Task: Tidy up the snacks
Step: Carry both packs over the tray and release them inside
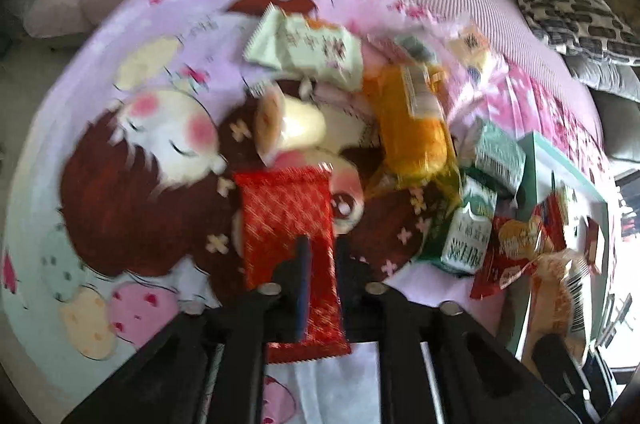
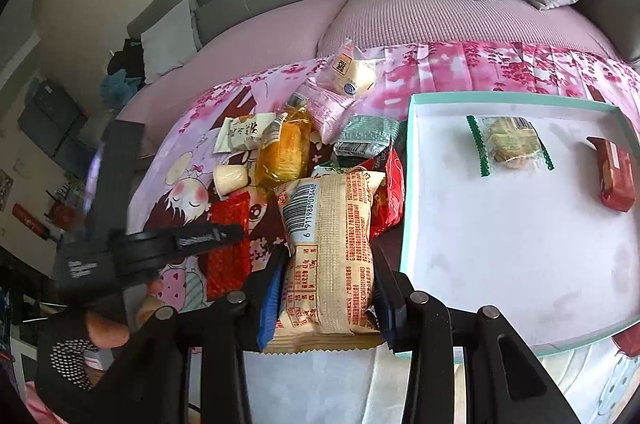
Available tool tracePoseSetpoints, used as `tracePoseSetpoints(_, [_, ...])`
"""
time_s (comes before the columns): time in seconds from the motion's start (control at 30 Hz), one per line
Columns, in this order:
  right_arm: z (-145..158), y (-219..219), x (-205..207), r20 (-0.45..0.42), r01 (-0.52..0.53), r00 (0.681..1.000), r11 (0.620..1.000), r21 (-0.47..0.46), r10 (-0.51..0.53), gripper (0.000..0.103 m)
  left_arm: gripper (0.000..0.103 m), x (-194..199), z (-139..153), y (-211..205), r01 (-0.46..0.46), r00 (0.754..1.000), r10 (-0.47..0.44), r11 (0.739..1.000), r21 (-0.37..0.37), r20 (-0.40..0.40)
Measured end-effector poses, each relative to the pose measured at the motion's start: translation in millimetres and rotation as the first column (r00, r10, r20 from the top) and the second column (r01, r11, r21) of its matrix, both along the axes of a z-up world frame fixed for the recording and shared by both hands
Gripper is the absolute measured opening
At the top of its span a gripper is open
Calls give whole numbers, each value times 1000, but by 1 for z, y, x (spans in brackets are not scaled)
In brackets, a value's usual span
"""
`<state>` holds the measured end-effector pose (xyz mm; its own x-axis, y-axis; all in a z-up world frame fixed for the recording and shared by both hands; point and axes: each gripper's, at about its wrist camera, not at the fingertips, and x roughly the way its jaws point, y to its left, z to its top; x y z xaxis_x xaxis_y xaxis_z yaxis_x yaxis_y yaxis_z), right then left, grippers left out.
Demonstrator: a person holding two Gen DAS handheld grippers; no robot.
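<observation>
Presently both grippers loaded | left gripper [image 1: 320, 256] clamps red packet [image 1: 290, 224] | right gripper [image 2: 326, 288] grips beige packet [image 2: 332, 248] | tray [image 2: 516, 101] at two o'clock, likely destination

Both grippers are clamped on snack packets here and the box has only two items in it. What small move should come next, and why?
Probably carry the right gripper rightward over the teal box's rim and release there. It is shut on the beige packet, right beside the box, whose white floor is mostly bare. The left gripper, shut on the red packet, sits farther from the box, so it could follow.
</observation>
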<state>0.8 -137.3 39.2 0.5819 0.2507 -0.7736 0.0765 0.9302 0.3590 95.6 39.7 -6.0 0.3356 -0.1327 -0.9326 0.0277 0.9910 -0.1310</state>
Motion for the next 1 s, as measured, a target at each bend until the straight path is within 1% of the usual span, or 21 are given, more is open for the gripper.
tracePoseSetpoints(0.03, [-1,0,0,-10,2,1000,1000,-1,-2,42,53,0,1,1,-5,1000,5,1000,18,6])
tracePoseSetpoints(0.07, [-2,1,1,-16,1,1000,1000,-2,-1,42,60,0,0,0,-11,1000,11,999,34,7])
tracePoseSetpoints(0.1, [-3,1,1,-20,1,1000,1000,-2,-1,42,64,1,-2,0,-16,1000,16,999,51,5])
tracePoseSetpoints(0.17, [-4,1,2,-25,0,1000,1000,-4,-1,42,64,4,-10,-2,-12,1000,14,996,84,-26])
tracePoseSetpoints(0.27, [-3,1,1,-24,0,1000,1000,-4,0,42,64,6,-27,-10,13,998,-1,985,173,-65])
tracePoseSetpoints(0.3, [-3,1,2,-25,0,1000,1000,-5,0,42,64,7,-31,-14,25,997,-12,981,190,-72])
tracePoseSetpoints(0.4, [-3,1,1,-24,0,1000,1000,-4,0,42,64,4,-32,-27,59,998,-50,965,255,-39])
tracePoseSetpoints(0.47, [-3,1,1,-24,1,1000,1000,-5,-1,42,63,1,-33,-33,71,997,-68,957,281,-21])
tracePoseSetpoints(0.5, [-3,1,2,-24,1,1000,1000,-4,-1,42,57,0,-32,-34,74,997,-72,959,272,-19])
tracePoseSetpoints(0.53, [-3,1,1,-24,1,1000,1000,-4,-1,42,49,-1,-32,-33,78,997,-75,967,244,-19])
tracePoseSetpoints(0.67, [-2,0,1,-21,2,1000,1000,-1,-2,42,47,-4,-28,-33,68,998,-66,974,216,-16])
tracePoseSetpoints(0.7, [-1,0,1,-19,2,1000,1000,0,-2,42,47,-4,-26,-32,64,998,-62,979,193,-16])
tracePoseSetpoints(0.77, [2,1,0,-10,0,1000,1000,1,0,42,47,-5,-16,-26,57,998,-56,992,117,-13])
tracePoseSetpoints(0.8, [5,1,-2,0,-2,1000,1000,2,2,42,47,-7,-8,-26,58,998,-58,995,86,5])
tracePoseSetpoints(0.87, [12,-1,-5,22,-3,1000,1000,9,2,42,47,-14,12,-27,64,996,-69,995,73,62])
tracePoseSetpoints(1.0, [27,-10,-15,76,13,997,1000,26,-15,42,47,-32,49,-34,89,977,-94,995,34,193])
